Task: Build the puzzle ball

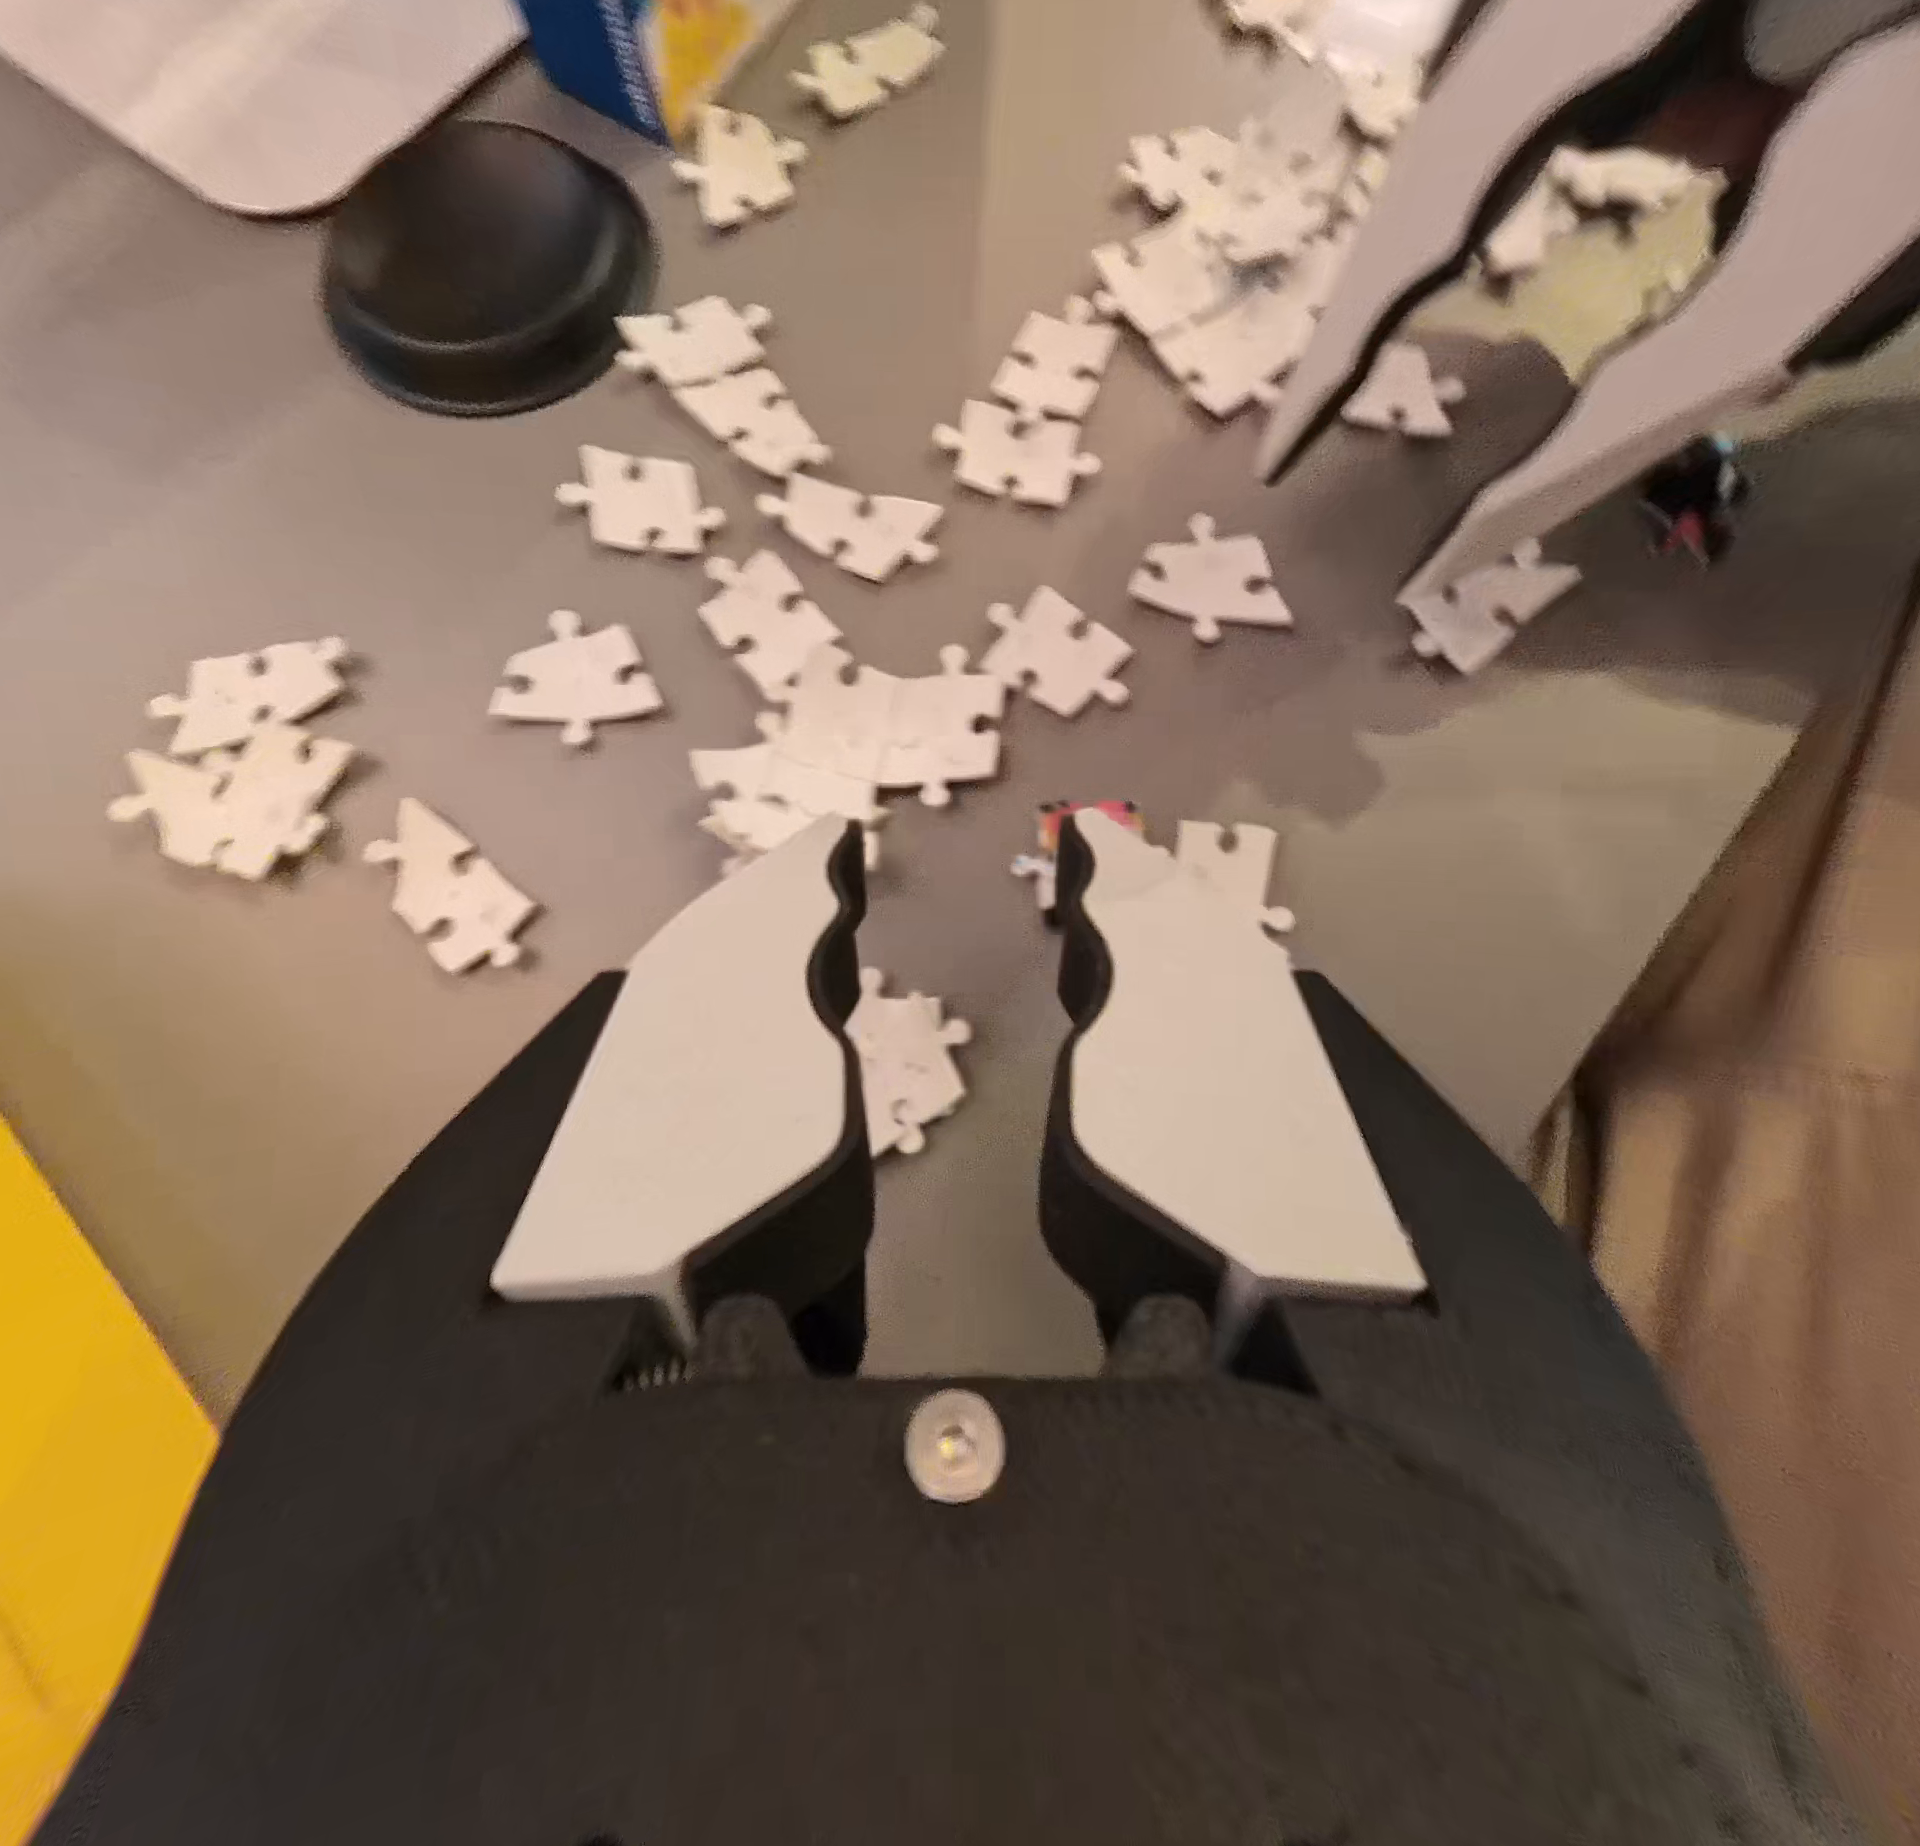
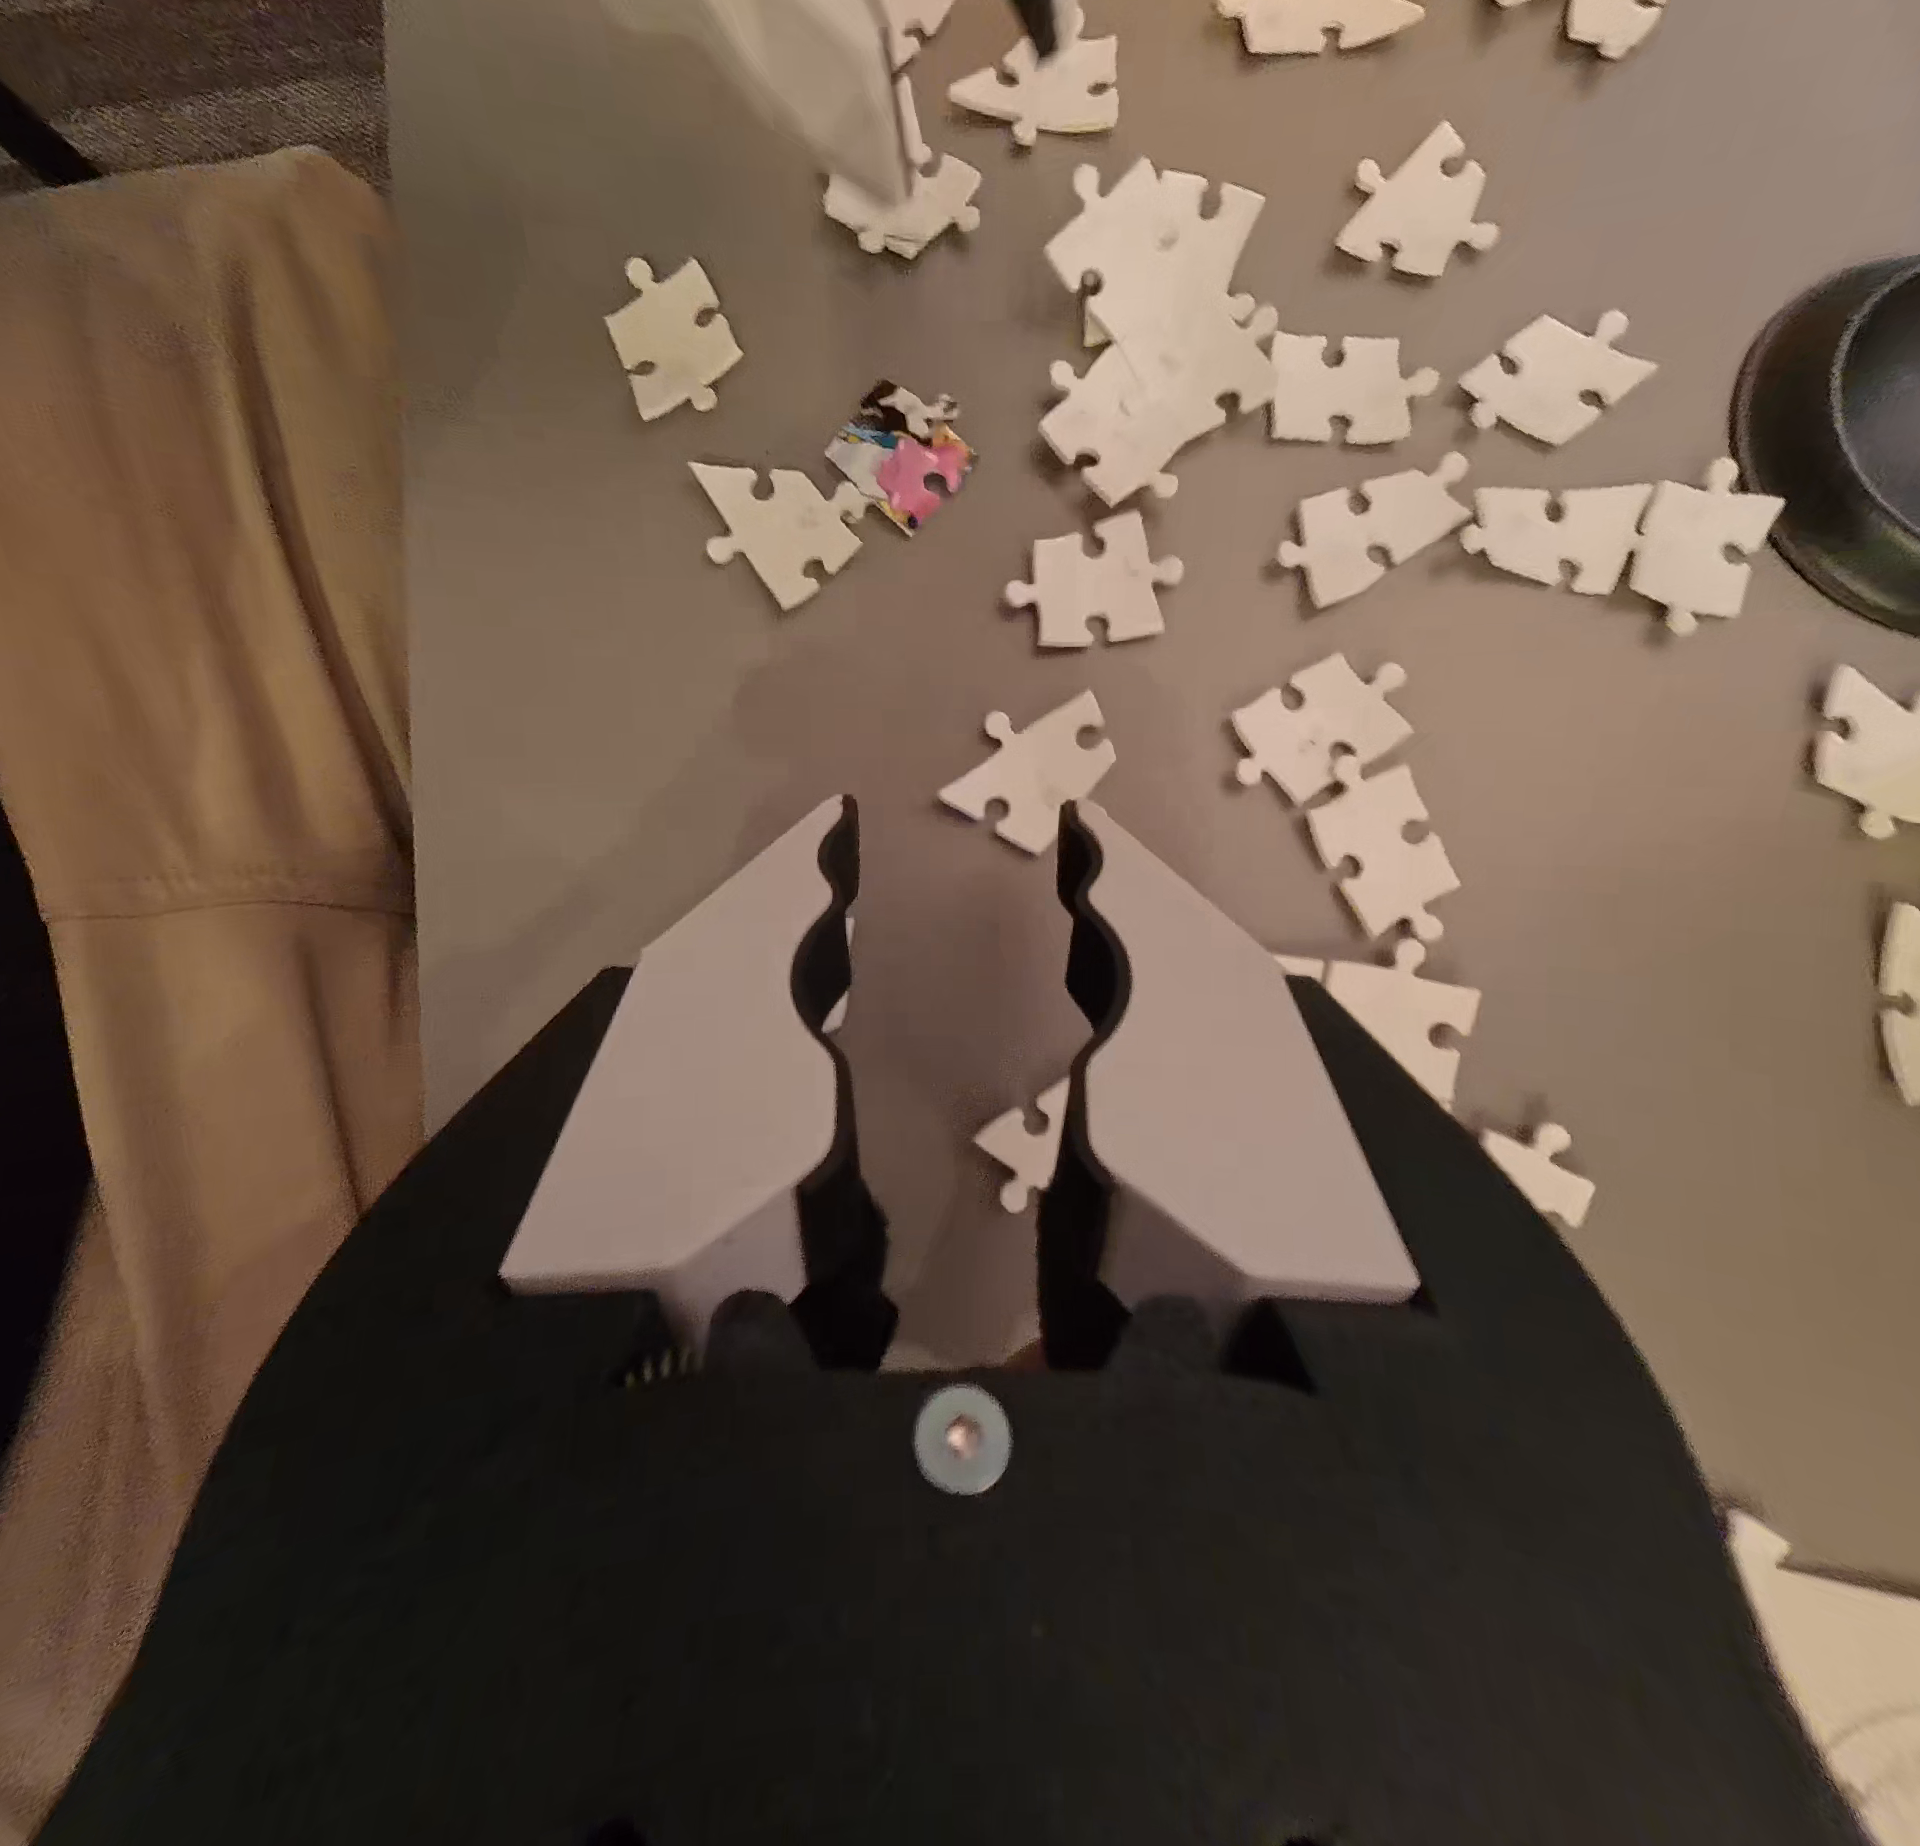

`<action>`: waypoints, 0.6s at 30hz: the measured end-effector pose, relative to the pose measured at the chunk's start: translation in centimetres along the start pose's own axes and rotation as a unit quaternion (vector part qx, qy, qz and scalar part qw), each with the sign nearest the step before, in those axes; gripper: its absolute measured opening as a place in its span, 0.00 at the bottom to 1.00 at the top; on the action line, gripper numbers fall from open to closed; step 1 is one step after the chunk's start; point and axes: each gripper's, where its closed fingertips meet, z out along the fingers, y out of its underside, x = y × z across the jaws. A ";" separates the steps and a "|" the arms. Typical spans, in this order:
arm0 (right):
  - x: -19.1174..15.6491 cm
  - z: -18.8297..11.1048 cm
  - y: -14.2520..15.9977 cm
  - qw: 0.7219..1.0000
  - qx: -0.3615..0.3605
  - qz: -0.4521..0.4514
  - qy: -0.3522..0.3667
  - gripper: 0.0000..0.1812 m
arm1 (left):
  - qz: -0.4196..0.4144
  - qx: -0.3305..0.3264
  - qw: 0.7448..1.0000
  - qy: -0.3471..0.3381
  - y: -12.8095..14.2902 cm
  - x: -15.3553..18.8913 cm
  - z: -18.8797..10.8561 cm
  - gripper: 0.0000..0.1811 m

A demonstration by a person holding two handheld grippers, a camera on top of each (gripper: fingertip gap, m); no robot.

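Grey table strewn with loose white puzzle pieces, most lying blank side up, some overlapping in small heaps. No assembled ball anywhere in either view; puzzle present only as scattered pieces.

Left wrist view: left gripper near the bottom centre, fingers parted with a clear gap, released, nothing between them, hovering over the near part of the spread. One white piece visible through the gap below the left finger; one coloured piece and one white piece just beside the right fingertip. Right gripper entering from the far right, fingers spread, tips down among the pieces, the lower tip at or on a white piece; contact not certain. Black round dome at the far left; blue and yellow box behind it. Tan cloth along the right edge; yellow surface at the near left.

Right wrist view: right gripper at bottom centre, fingers apart, released, empty. White piece just beyond the right fingertip. Coloured piece, pink and blue, face up in the middle distance, touching a white piece. Left gripper at the far top, blurred, tips among pieces. Black dome at the right edge; tan cloth at the left.
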 end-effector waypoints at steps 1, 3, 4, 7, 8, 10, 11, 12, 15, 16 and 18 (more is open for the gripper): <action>-0.1 0.1 -0.1 1.000 0.001 0.000 -0.003 0.20 | 0.021 -0.014 1.000 0.010 0.4 1.0 0.3 0.19; 0.0 0.1 -0.1 1.000 0.006 0.005 -0.004 0.20 | 0.077 -0.048 0.996 0.019 1.4 2.5 1.2 0.18; 0.1 0.0 0.0 1.000 0.008 0.010 -0.005 0.20 | 0.105 -0.063 0.992 0.014 1.8 2.9 1.7 0.18; 0.5 -0.2 0.3 1.000 0.011 0.017 -0.003 0.20 | 0.144 -0.099 0.985 0.000 2.8 3.4 3.1 0.18; 0.6 -0.2 0.3 1.000 0.012 0.018 -0.003 0.19 | 0.149 -0.100 0.984 0.001 2.9 3.6 3.4 0.16; 0.7 -0.3 0.4 1.000 0.014 0.020 -0.001 0.19 | 0.133 -0.088 0.987 0.004 2.6 3.5 3.8 0.14; 0.7 -0.3 0.4 1.000 0.014 0.021 -0.002 0.19 | 0.129 -0.087 0.988 0.002 2.7 3.3 3.9 0.11; 0.8 -0.3 0.5 1.000 0.013 0.022 -0.002 0.19 | 0.128 -0.089 0.988 -0.004 2.8 3.0 3.8 0.07; 0.8 -0.4 0.6 1.000 0.015 0.022 -0.003 0.19 | 0.114 -0.079 0.990 0.000 2.9 2.8 3.9 0.00; 0.8 -0.4 0.6 1.000 0.016 0.023 -0.003 0.19 | 0.107 -0.077 0.991 0.002 2.9 2.7 3.9 0.00; 0.8 -0.3 0.5 1.000 0.017 0.023 -0.005 0.19 | 0.110 -0.083 0.990 -0.006 3.0 2.3 3.8 0.00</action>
